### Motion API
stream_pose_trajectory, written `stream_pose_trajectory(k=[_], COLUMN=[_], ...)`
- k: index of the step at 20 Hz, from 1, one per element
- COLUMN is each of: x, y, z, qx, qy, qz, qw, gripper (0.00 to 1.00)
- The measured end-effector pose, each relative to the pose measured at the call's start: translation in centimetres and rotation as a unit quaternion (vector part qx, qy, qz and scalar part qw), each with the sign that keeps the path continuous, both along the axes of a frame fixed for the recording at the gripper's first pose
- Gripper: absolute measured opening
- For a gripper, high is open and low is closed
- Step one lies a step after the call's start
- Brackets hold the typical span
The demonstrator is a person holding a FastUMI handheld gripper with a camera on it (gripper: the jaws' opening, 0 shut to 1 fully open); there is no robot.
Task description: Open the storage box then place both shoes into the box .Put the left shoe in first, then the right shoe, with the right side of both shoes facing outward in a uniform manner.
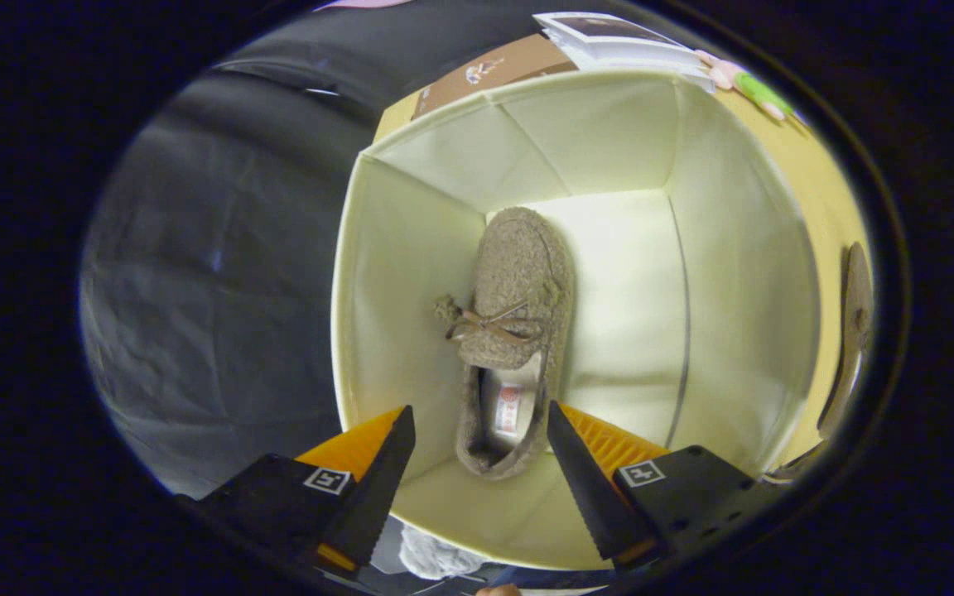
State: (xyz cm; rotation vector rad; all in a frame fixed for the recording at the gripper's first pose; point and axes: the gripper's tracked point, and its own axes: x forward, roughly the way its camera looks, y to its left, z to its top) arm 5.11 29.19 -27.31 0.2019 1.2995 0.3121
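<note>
Yellow bench (825,190) under everything, dark booth cloth off to one side, some papers (609,37) and a small toy (746,83) at the far end beyond the box. Storage box (411,273) is open, cream fabric inside, seen from above. One shoe (518,290) already lies on the box floor, fuzzy brown w/ a bow, toe pointing away from the gripper, heel nearest it, closer to one side wall w/ free floor beside it. Can't confirm from this angle whether it's the left shoe. Second shoe (856,314) sits outside the box on the bench, just beside the box wall.

Gripper (481,422) hangs above the box opening, fingers apart, nothing between them; heel of the boxed shoe shows below the gap, no contact.

Step, by my read: first shoe placed, release done, second shoe not yet picked. Next: lift clear of the box rim, swing over to the shoe on the bench, grab it, set it in the free floor strip next to the first, same orientation. Tight fit possible, watch the box wall.
</note>
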Motion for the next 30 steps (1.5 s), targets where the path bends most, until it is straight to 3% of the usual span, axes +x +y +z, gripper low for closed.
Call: stream_pose_trajectory(k=[6,13,17,23,30], x=[-1.6,-2.2,-2.3,-1.3,-0.2], y=[-1.3,-7.8,-14.7,-26.9,-38.2], z=[4.5,10.5,12.6,13.4,9.4], qx=[0.052,0.077,0.048,-0.01,-0.087], qy=[-0.032,-0.089,-0.107,-0.119,-0.106], qz=[0.029,0.048,0.048,0.009,-0.013], qw=[0.998,0.992,0.992,0.993,0.99], gripper=[1.0,1.0,1.0,1.0,1.0])
